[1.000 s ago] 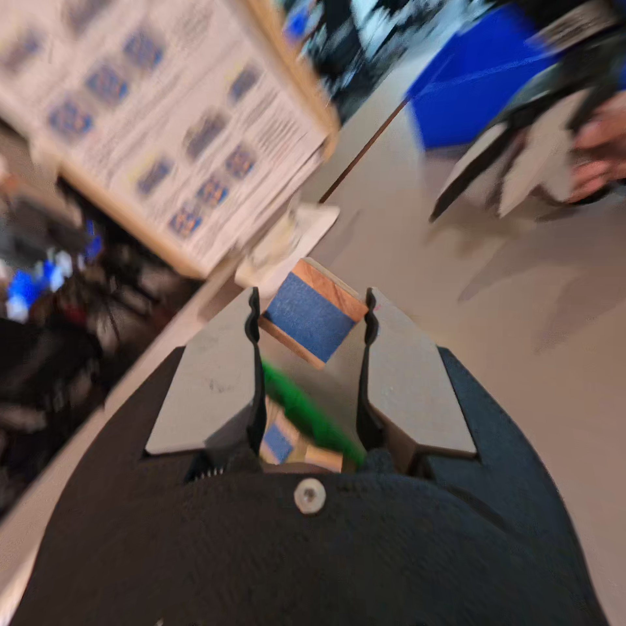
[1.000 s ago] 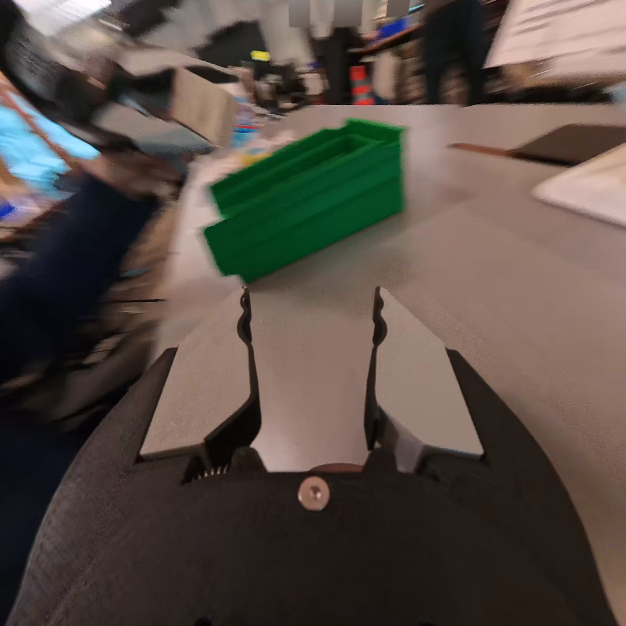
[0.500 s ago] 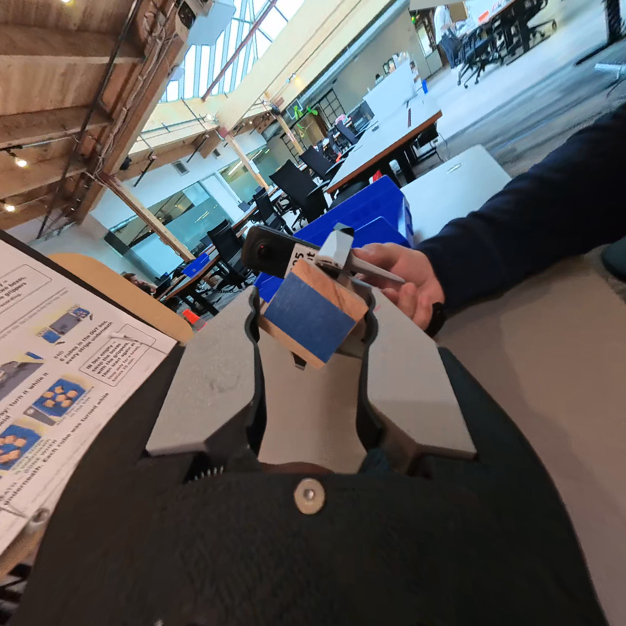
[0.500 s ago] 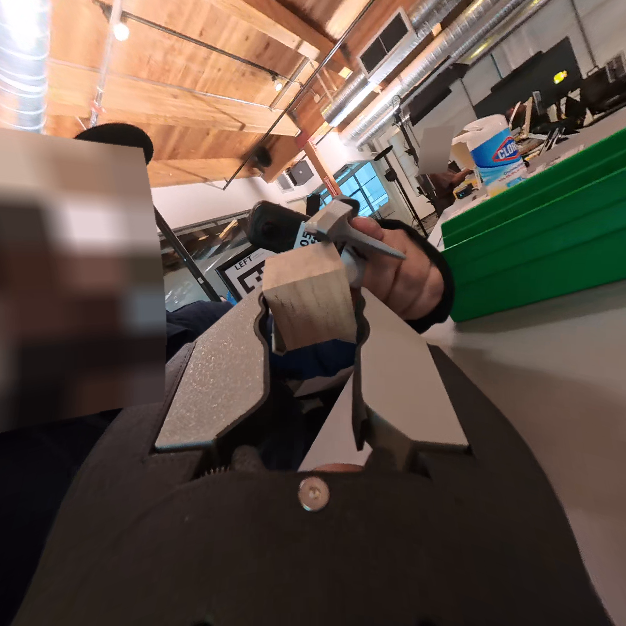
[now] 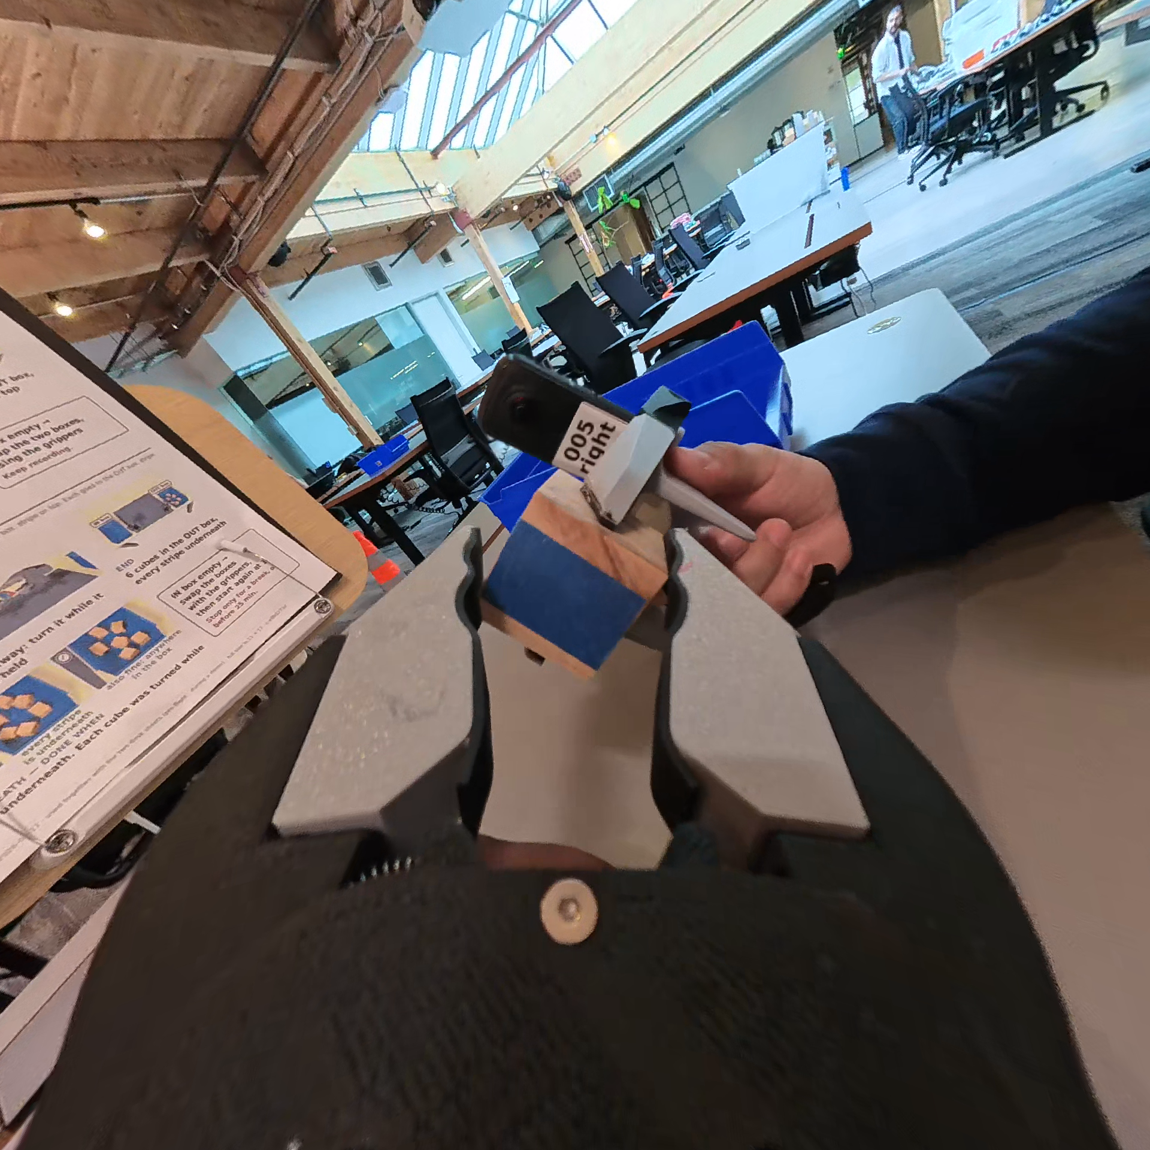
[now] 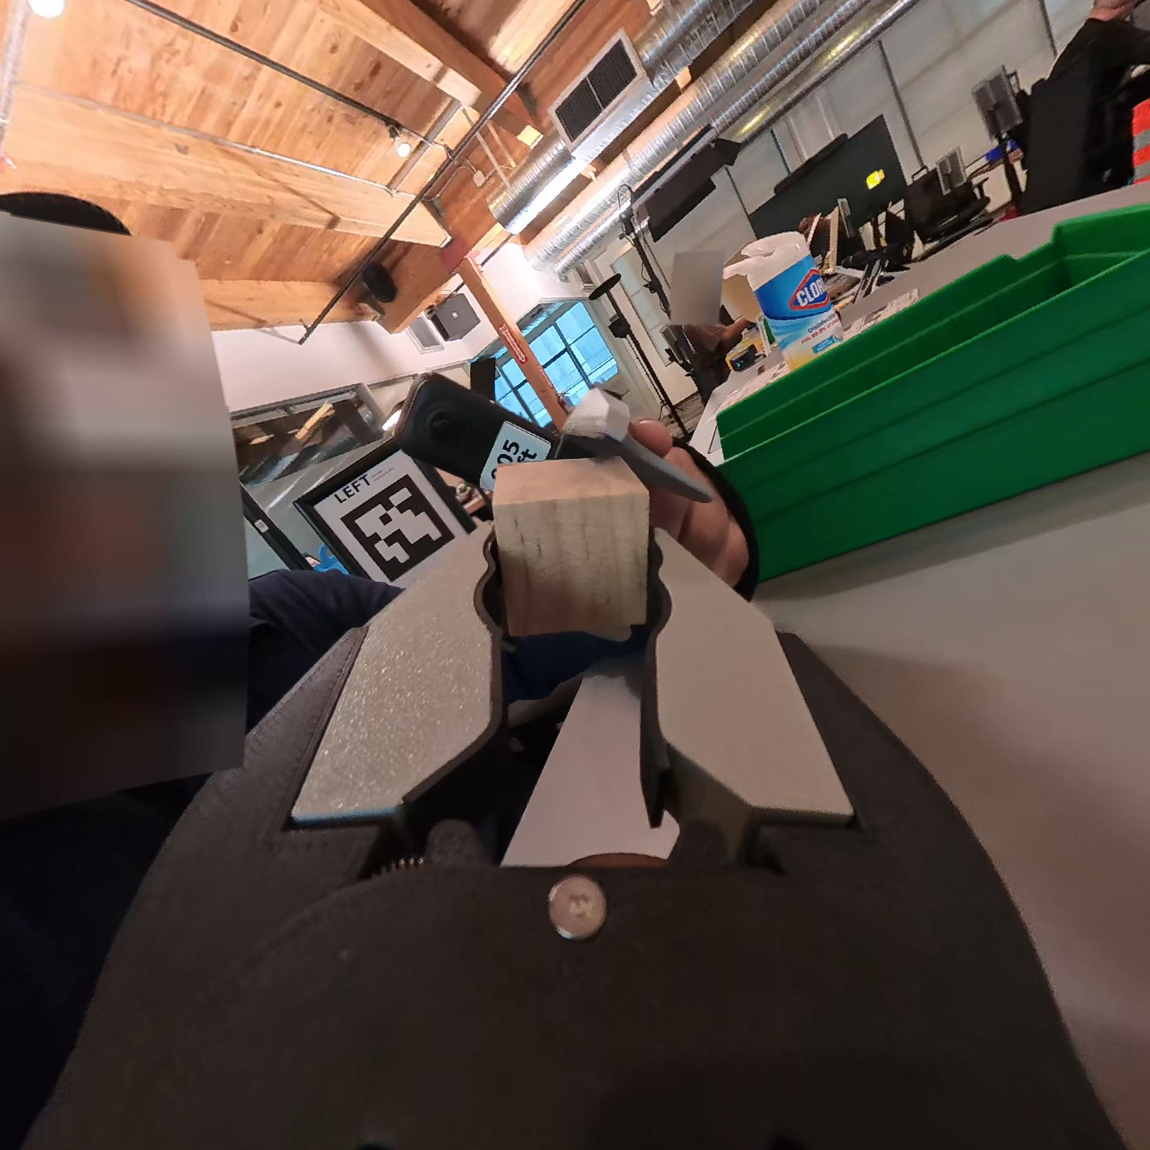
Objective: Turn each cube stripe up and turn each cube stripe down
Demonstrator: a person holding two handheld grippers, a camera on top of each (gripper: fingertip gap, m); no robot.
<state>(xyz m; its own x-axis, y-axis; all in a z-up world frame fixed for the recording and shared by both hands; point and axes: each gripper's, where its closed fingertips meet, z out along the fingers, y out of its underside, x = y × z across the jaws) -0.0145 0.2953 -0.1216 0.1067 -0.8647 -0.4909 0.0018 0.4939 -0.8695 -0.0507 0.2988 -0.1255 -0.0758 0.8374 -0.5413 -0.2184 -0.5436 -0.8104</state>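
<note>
A wooden cube (image 5: 560, 597) with a blue stripe is held in the air between both grippers. My left gripper (image 5: 572, 579) is shut on its sides, with the striped face towards the left camera. My right gripper (image 6: 571, 572) is shut on the same cube (image 6: 572, 554), and its camera sees a plain wooden face. The two grips cross. One right finger (image 5: 628, 479) lies on the cube's top in the left wrist view. One left finger (image 6: 597, 417) shows above the cube in the right wrist view. A hand (image 5: 778, 516) holds the right gripper.
A blue bin (image 5: 734, 386) stands behind the cube on the grey table (image 5: 995, 747). A green bin (image 6: 933, 423) stands on the table to the right in the right wrist view. An instruction board (image 5: 124, 560) leans at the left. A wipes canister (image 6: 796, 305) is behind the green bin.
My left gripper swung the cube up off the table area into the air. My right gripper, open and empty a second ago, came across and shut on the cube. Little has moved in the last half second.
</note>
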